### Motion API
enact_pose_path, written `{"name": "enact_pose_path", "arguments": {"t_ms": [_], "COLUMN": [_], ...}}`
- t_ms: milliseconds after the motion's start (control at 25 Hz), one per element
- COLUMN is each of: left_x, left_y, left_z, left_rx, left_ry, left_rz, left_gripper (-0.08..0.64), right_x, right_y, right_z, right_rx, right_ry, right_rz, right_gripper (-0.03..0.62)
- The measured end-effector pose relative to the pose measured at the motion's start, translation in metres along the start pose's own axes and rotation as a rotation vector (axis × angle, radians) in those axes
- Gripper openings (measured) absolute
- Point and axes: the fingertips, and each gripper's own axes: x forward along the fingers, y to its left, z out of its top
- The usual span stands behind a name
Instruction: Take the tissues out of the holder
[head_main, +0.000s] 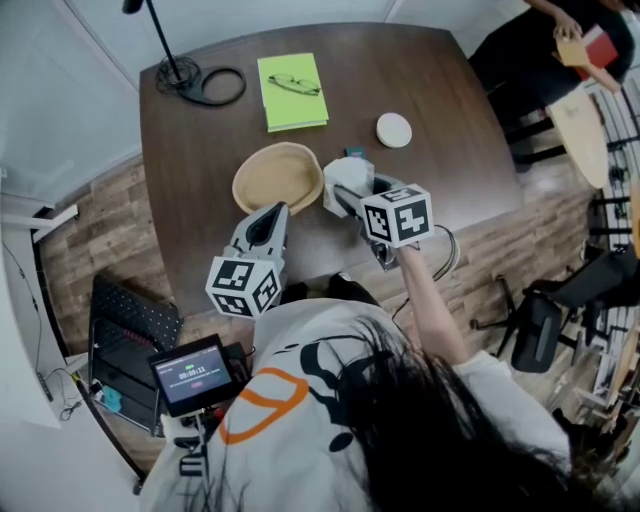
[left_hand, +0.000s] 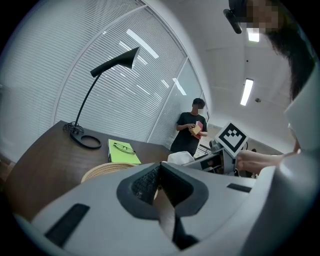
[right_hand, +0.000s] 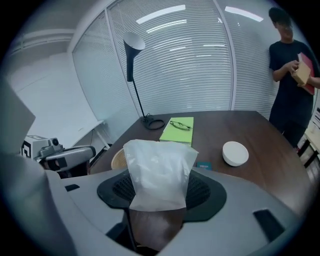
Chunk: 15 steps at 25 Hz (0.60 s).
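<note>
Your right claw (right_hand: 158, 197) is clamped on the white tissue pack (right_hand: 159, 165). The pack stands upright between the pads, over the near part of the tabletop (head_main: 200, 150) and just right of the tan bowl (head_main: 278, 176). Your left claw (left_hand: 160, 175) has its jaws together on nothing, on the near side of that bowl.

The left gripper (head_main: 267, 220) sits low with jaws pressed together on nothing, while the right gripper (right_hand: 158, 192), forearm outstretched, pinches a tissue pack (right_hand: 159, 165).
</note>
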Motion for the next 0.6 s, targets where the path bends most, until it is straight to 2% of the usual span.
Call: {"name": "enact_pose_path", "arguments": {"t_ms": [240, 600], "left_x": [0.002, 0.002], "left_y": [-0.020, -0.024], "left_z": [-0.007, -0.012], "left_rx": [0.009, 0.009], "left_ry": [0.007, 0.023], "left_rz": [-0.022, -0.028], "left_gripper": [-0.002, -0.002], "right_x": [-0.008, 0.039], "right_y": [-0.027, -0.030], "right_z": [-0.044, -0.089], "right_rx": [0.010, -0.061], "right_ry": [0.068, 0.246], "right_rz": [-0.054, -0.065], "right_gripper": [0.262, 0.262]}}
